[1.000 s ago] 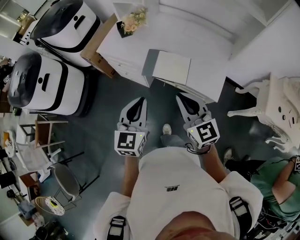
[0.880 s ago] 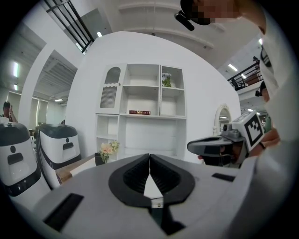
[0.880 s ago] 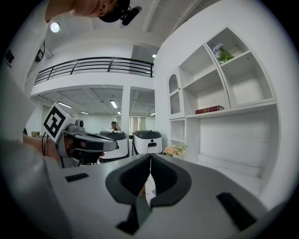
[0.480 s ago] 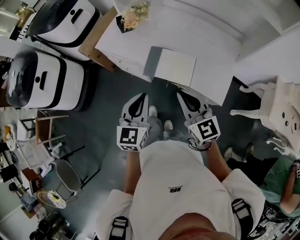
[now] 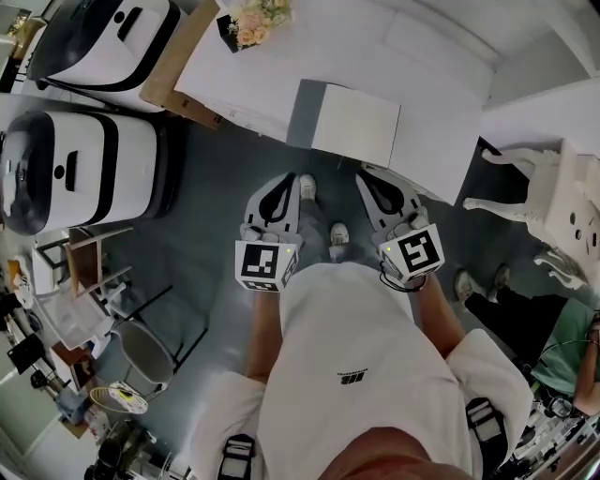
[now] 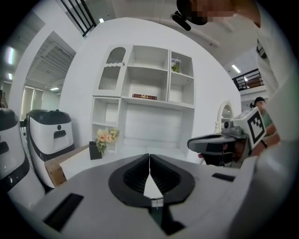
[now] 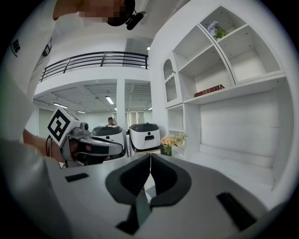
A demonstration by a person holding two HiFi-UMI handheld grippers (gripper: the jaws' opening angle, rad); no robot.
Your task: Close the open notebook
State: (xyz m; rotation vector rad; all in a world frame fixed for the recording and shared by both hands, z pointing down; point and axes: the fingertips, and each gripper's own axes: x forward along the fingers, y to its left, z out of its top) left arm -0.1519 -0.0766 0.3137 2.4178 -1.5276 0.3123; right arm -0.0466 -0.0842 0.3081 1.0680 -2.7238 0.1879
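Notebook at the table's near edge, two grippers before it.
The open white-paged notebook [image 5: 354, 125] lies on the white rectangular table [image 5: 375, 56], the pale flowers in a black pot [image 5: 246, 23] at its far left corner; left gripper [image 5: 281, 184] and right gripper [image 5: 364, 178] sit side by side, near the notebook.

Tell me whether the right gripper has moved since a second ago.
Yes. The right gripper has come forward toward the white table: the floor gap between its tip and the near edge of the open notebook has narrowed. Its jaws are together.

The notebook [image 5: 356, 127] is white with a grey strip, the desk [image 5: 281, 66] white, the floor [image 5: 202, 234] dark grey, and at eleven o'clock peach flowers [image 5: 251, 21] sit in a black vase [image 5: 228, 35].
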